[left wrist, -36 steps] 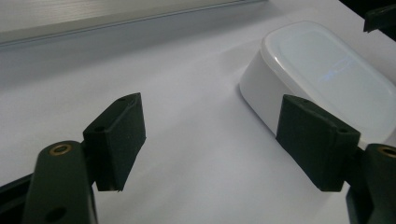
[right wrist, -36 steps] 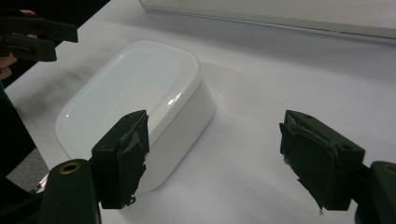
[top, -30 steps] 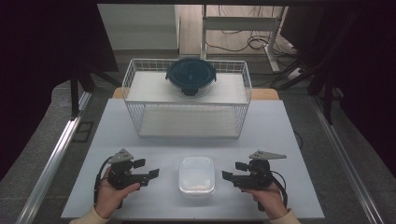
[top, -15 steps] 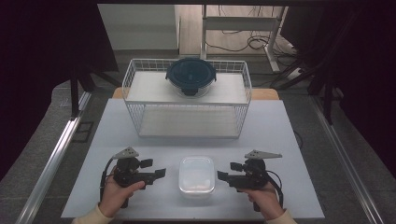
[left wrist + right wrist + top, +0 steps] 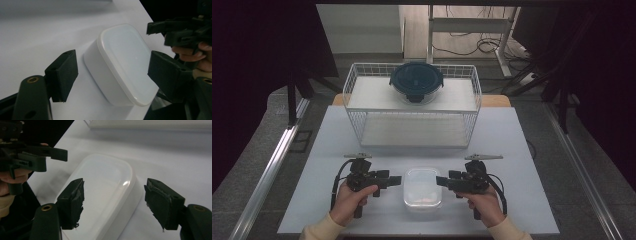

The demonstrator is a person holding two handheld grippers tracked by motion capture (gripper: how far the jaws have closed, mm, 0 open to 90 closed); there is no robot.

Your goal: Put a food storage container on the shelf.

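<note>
White lidded container [image 5: 422, 187] sits at the near middle of the bench [image 5: 512, 150], between the two grippers. At its left, the left gripper [image 5: 395, 181] points at its side with fingers [image 5: 62, 72] spread wide, clear of the box. At its right, the right gripper [image 5: 443, 181] faces it too; its fingers [image 5: 72, 202] have just been closing yet stand apart from its walls, the box between them. Farther off stands a white wire rack [image 5: 412, 107], with a dark round lidded bowl [image 5: 416, 81] on its upper shelf.
</note>
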